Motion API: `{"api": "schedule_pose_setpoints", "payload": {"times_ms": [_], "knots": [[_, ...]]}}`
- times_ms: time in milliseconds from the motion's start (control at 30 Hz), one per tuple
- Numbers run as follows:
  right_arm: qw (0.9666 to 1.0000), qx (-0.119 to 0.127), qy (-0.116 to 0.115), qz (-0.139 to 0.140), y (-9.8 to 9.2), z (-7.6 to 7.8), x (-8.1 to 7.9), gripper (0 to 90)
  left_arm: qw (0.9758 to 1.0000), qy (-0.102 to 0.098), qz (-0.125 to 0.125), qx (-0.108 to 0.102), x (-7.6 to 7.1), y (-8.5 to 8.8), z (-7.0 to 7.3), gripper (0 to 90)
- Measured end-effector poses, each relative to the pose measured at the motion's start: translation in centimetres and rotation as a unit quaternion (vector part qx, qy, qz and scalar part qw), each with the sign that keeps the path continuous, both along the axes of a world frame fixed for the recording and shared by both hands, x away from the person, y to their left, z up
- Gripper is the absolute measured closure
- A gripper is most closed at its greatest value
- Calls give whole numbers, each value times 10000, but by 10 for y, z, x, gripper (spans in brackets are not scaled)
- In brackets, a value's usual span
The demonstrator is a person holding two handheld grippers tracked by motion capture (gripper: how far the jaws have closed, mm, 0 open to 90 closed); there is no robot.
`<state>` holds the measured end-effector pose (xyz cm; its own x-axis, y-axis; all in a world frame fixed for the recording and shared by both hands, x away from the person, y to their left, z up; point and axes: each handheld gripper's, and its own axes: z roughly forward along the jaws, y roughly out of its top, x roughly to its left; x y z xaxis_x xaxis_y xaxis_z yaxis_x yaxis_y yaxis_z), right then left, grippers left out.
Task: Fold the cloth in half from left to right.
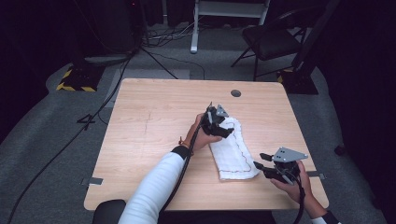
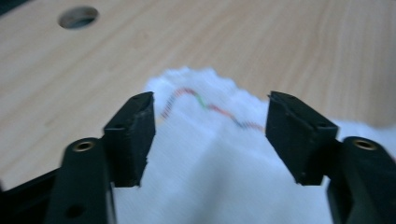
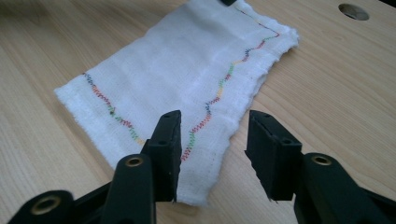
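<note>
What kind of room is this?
Probably a workroom or lab set up for recording: a wooden table holding a white cloth, cables trailing over grey carpet, and a folding chair against dark surroundings.

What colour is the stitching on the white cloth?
Multicoloured zigzag stitching in red, green, yellow and blue on the cloth; clearest in the right gripper view.

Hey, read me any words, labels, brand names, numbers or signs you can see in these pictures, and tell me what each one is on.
None: there is no readable text.
The white cloth carries only multicoloured zigzag stitching, no letters.
The wooden table is bare wood with a round hole.
The left gripper and right gripper show plain black jaws with no marking.
The yellow-and-black striped base on the floor is a pattern, not writing.
</note>
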<state>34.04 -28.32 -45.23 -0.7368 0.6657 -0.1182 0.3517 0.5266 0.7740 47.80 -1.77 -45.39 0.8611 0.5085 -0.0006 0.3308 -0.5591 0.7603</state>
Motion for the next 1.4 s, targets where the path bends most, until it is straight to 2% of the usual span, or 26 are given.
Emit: {"api": "schedule_pose_setpoints", "payload": {"times_ms": [67,200,333,433,467,633,667,733,867,1033,1133,1233,1333,1400], "knots": [[10000,-80,29,-45,-1,-2,5,525,9999,55,-93,-71,-12,3,-2,272],[9997,-199,133,-49,-1,-8,13,486,9991,80,-421,21,-38,7,-8,256],[9992,-349,193,-31,-1,-15,21,467,9958,176,-818,360,-58,0,-16,257],[9992,-310,263,-3,-1,-18,27,454,9950,195,-861,467,-64,-3,-21,251],[9991,-352,239,7,0,-19,29,448,9948,213,-852,516,-65,-3,-23,247],[9981,-463,402,99,7,-27,36,429,9926,198,-842,846,-70,5,-35,239],[9977,-496,439,130,9,-28,36,427,9934,181,-824,773,-72,7,-36,242],[9969,-616,452,183,12,-32,35,430,9934,144,-830,773,-75,10,-37,250],[9970,-564,496,208,16,-34,31,444,9925,153,-865,848,-80,14,-36,253],[9968,-504,550,302,25,-35,23,458,9930,230,-879,756,-84,28,-38,252],[9962,-488,595,413,32,-35,17,459,9939,210,-831,694,-91,37,-39,252],[9950,-499,670,542,37,-34,13,425,9947,261,-782,608,-99,46,-39,254],[9954,-472,581,603,38,-29,14,419,9957,327,-716,485,-102,53,-34,247],[9965,-371,532,530,35,-24,19,420,9963,258,-675,456,-101,57,-28,243]]}}
